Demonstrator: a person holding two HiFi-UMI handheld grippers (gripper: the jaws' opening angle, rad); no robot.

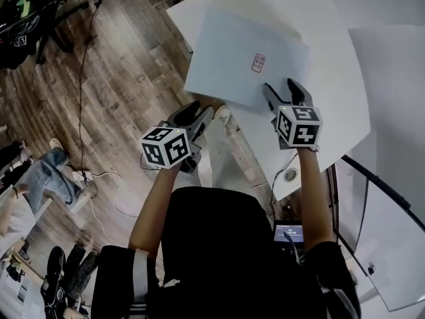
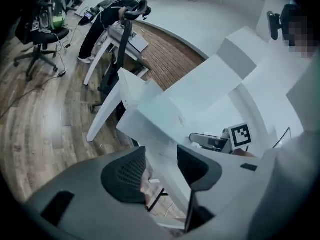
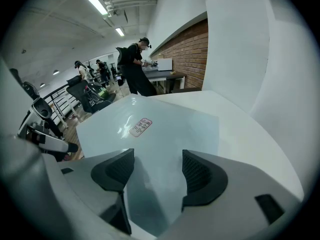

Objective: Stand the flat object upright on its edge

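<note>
Smoothly glossy, the rectangular sheet (image 1: pixel 226 52) (pale blue) lies flat.

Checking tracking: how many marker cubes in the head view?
2: a cube on the left gripper, over the floor; a cube on the right gripper, beside the panel.

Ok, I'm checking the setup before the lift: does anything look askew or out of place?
The pale blue flat sheet lies at a slant on the white table, with one corner jutting past the table's edge over the wooden floor. No damage or spill shows.
</note>
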